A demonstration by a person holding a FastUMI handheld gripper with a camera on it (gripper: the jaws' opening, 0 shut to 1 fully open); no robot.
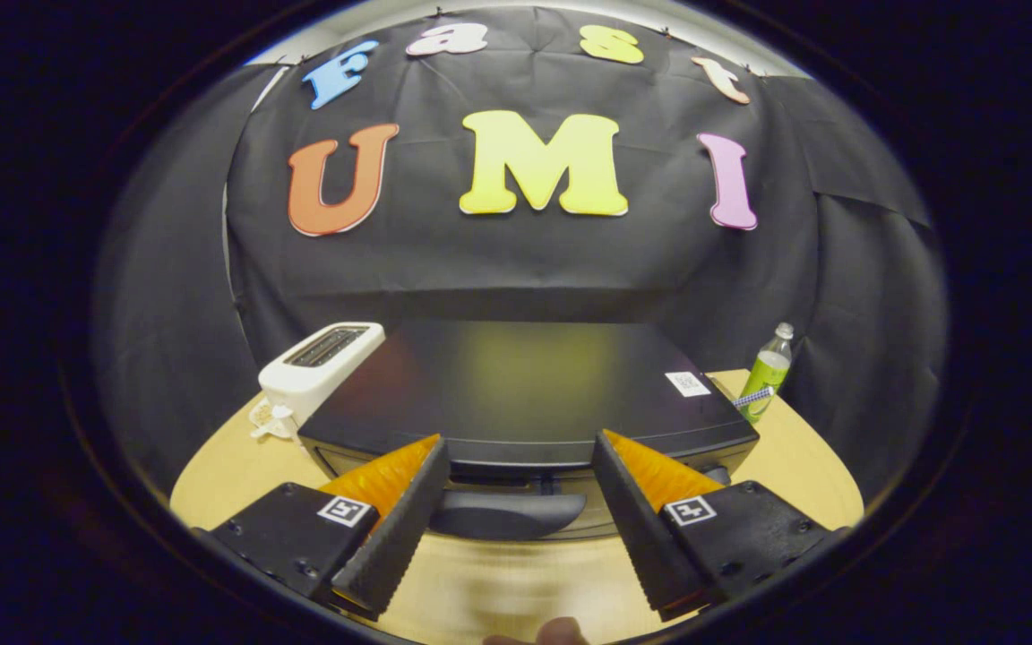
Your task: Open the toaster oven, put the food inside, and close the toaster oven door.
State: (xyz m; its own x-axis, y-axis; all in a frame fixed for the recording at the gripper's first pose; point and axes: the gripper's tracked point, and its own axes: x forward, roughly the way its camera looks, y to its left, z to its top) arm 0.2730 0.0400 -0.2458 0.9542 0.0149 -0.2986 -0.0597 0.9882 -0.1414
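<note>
The gripper (518,448) is a two-finger tool — each finger (391,528) a long wedge with a ribbed inner face, splayed apart. Each sits on a black block (292,537) bearing a square white tag (344,511) and small screws (305,567).

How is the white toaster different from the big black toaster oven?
The white slot toaster is small and pale; the black box-shaped toaster oven is far wider and dark. The toaster has slots on top; the toaster oven has a flat top and a dark door handle in front, between the open gripper fingers. Both sit on the round wooden table, side by side.
</note>
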